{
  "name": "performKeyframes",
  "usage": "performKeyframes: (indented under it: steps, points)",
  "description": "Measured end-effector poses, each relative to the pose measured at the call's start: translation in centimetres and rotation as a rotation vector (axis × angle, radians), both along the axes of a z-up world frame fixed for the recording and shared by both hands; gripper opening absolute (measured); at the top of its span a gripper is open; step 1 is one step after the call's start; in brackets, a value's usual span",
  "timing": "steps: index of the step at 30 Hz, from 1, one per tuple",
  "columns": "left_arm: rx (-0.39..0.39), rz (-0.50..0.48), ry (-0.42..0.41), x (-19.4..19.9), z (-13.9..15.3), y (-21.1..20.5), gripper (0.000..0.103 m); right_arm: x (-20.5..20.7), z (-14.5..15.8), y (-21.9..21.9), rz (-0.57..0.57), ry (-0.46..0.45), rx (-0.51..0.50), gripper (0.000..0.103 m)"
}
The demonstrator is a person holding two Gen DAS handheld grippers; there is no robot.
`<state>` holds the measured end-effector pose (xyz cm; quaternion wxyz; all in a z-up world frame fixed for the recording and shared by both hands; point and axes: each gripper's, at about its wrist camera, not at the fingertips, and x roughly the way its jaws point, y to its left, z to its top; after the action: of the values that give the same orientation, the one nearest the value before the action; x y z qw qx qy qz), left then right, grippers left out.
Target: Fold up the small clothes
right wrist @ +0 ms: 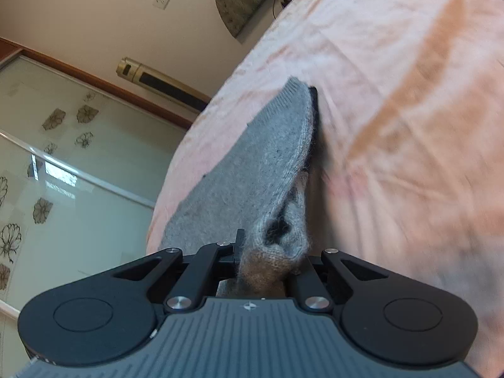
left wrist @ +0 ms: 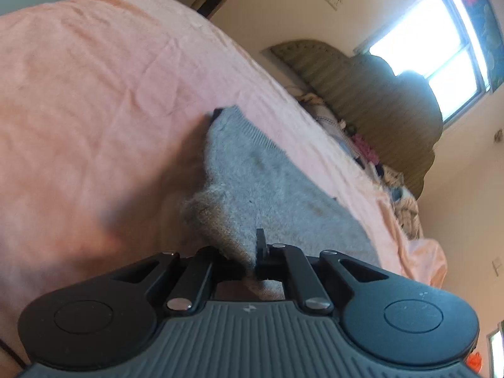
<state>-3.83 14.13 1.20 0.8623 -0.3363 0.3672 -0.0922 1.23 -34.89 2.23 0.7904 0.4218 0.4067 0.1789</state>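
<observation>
A small grey knitted garment [left wrist: 267, 189] with a ribbed hem lies stretched over the pink bedsheet [left wrist: 94, 94]. My left gripper [left wrist: 249, 261] is shut on one bunched corner of it, close to the camera. In the right wrist view the same grey garment [right wrist: 271, 163] runs away from the camera, and my right gripper [right wrist: 267, 258] is shut on another bunched corner. A dark tag sticks out at the garment's far end in both views. The fingertips are hidden by the cloth.
The pink bedsheet [right wrist: 409, 110] covers the bed. A padded olive headboard [left wrist: 362, 94] and a pile of other clothes [left wrist: 393, 182] are at the bed's far end. A window [left wrist: 441, 47] and a mirrored wardrobe door [right wrist: 63, 157] flank the bed.
</observation>
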Motion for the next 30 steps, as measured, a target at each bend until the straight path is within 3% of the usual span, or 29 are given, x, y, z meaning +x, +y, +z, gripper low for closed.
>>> performKeyframes:
  steps: [1, 3, 5, 6, 7, 8, 9, 11, 14, 18, 20, 21, 22, 23, 27, 29, 30]
  points:
    - [0.006, -0.033, 0.025, -0.6, -0.6, 0.2, 0.005, -0.9, -0.2, 0.1, 0.014, 0.012, -0.04, 0.02]
    - [0.096, -0.042, 0.052, -1.3, -0.4, 1.0, 0.008, -1.4, 0.3, -0.4, -0.002, 0.024, -0.132, 0.043]
    - [0.128, -0.026, 0.024, -0.7, 1.2, 2.4, 0.019, -0.7, 1.9, -1.8, -0.057, -0.045, -0.161, 0.065]
    - [0.143, 0.005, -0.022, 0.0, 2.7, 3.1, 0.041, 0.0, 2.9, -2.3, -0.085, -0.08, -0.182, 0.069]
    - [0.173, 0.048, -0.082, 1.0, 4.1, 3.6, 0.078, 1.6, 3.9, -2.7, -0.095, -0.119, -0.205, 0.071]
    - [0.208, 0.081, -0.136, 2.1, 5.1, 3.7, 0.096, 3.3, 4.6, -2.8, -0.086, -0.149, -0.221, 0.071]
    - [0.255, 0.092, -0.196, 3.7, 6.1, 3.4, 0.103, 5.3, 5.1, -2.6, -0.08, -0.17, -0.243, 0.071]
    - [0.336, 0.071, -0.219, 8.0, 6.4, 2.3, 0.103, 9.6, 5.2, -2.1, -0.061, -0.171, -0.293, 0.071]
    - [0.396, -0.004, -0.131, 15.4, 4.7, -0.3, 0.099, 15.8, 4.1, -0.4, -0.048, -0.121, -0.414, 0.071]
    - [0.483, -0.134, -0.001, 22.3, 1.5, -3.8, 0.061, 20.6, 2.0, 2.0, 0.02, -0.05, -0.464, 0.071]
    - [0.522, -0.173, 0.017, 23.7, 0.2, -5.0, 0.057, 21.4, 1.3, 3.3, 0.066, -0.053, -0.478, 0.07]
    - [0.565, -0.183, -0.018, 23.4, 0.0, -5.7, 0.031, 21.5, 1.3, 3.8, 0.085, -0.071, -0.5, 0.063]
    - [0.576, -0.203, -0.023, 23.5, -0.1, -6.0, 0.009, 21.8, 1.1, 4.3, 0.125, -0.055, -0.489, 0.019]
    - [0.58, -0.193, -0.032, 23.4, 0.0, -6.0, 0.008, 21.8, 1.0, 4.3, 0.129, -0.049, -0.475, 0.013]
    - [0.626, -0.149, -0.082, 22.7, 1.0, -5.4, 0.006, 20.8, 2.0, 2.6, 0.029, -0.134, -0.427, 0.012]
    - [0.621, -0.125, -0.038, 23.1, -0.1, -4.6, 0.006, 21.0, 1.1, 1.8, -0.015, -0.113, -0.413, 0.012]
    - [0.609, -0.118, -0.065, 23.0, -0.2, -4.4, 0.006, 21.0, 0.3, 2.1, -0.003, -0.09, -0.443, 0.012]
